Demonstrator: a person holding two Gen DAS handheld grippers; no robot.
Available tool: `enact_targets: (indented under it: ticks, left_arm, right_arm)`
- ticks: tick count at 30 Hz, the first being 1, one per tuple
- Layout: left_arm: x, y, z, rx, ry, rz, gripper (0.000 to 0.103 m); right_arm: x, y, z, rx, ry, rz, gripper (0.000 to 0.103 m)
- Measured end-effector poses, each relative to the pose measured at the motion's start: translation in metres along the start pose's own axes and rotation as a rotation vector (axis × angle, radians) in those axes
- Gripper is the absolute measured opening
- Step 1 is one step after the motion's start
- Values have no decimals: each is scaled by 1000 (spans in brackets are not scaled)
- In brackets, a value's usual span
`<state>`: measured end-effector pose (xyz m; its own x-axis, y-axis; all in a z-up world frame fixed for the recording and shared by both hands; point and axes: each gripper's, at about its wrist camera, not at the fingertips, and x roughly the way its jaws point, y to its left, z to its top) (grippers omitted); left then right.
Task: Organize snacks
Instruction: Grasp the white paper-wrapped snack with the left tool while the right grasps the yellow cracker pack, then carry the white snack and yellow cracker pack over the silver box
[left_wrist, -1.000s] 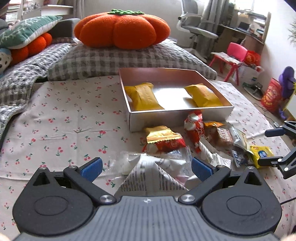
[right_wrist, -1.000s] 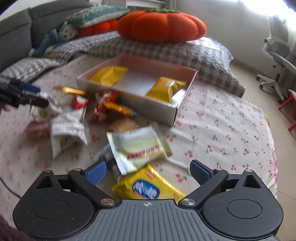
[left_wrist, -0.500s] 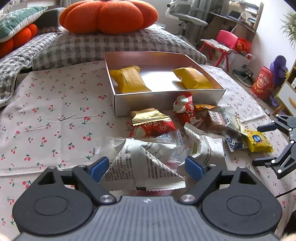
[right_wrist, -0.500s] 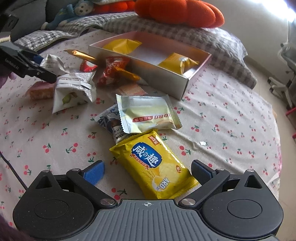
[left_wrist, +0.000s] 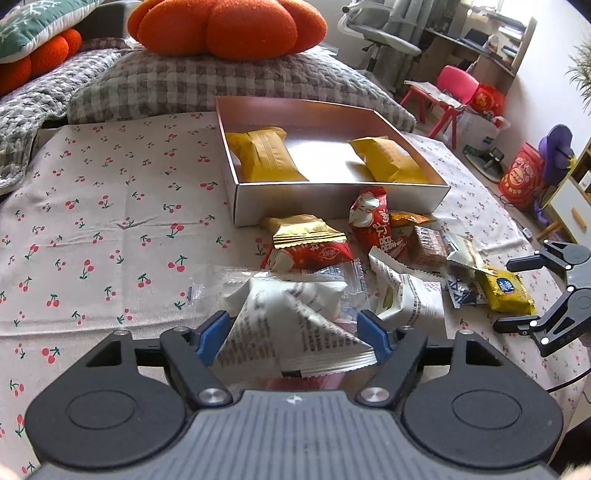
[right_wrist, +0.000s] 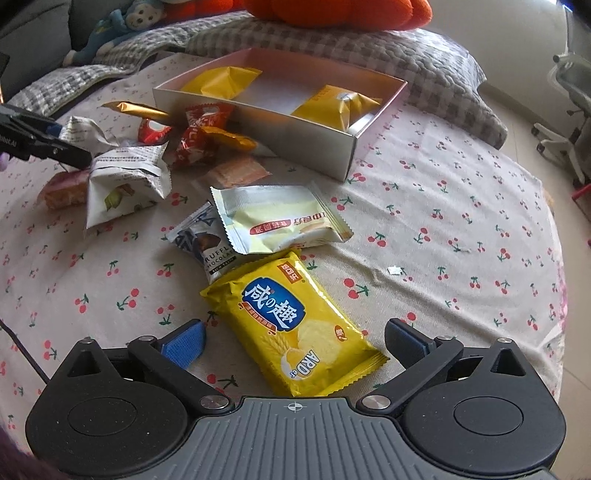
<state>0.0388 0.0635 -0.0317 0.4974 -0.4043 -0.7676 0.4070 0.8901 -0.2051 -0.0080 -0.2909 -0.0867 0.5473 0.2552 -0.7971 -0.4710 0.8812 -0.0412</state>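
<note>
The left gripper (left_wrist: 293, 334) jaws have been closing around the white printed packet (left_wrist: 295, 332) lying before the silver box (left_wrist: 332, 199). The right gripper (right_wrist: 293, 341) is hovering, jaws wide apart, over the yellow "ARD" packet (right_wrist: 295, 325); beside it, a wrapper (right_wrist: 207, 243) is reading "CHOCOLATE".

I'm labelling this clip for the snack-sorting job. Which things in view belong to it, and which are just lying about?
Part of the job:
- silver box, two yellow packets inside
- white printed packet between the closing left claw
- yellow cracker packet before the open right claw
- red packet

Just lying about:
- orange pumpkin cushion
- pink chair
- office chair
</note>
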Motion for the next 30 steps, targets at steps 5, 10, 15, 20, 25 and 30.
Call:
enact_targets:
  ticks: [5,10,15,20,25,30]
  left_arm:
    - [-2,0,1,-1,0,15,65]
    - [-3,-1,2,6,4,25,64]
    - [-5,-5,3,32,13,54,63]
    - [-10,-8,4,51,10,50,62]
    - [-16,-11,6,58,6,48,62]
    - [-27,-12,11,50,-14,28,62]
  right_arm:
    - [-1,1,2,-7,2,4,98]
    - [-4,2,4,5,-6,32,74]
    - [-7,6,7,-4,-6,39,50]
    - [-8,7,7,-9,0,47,50]
    - [-12,8,6,-15,2,47,50]
    - [-26,9,10,-13,-32,54,50]
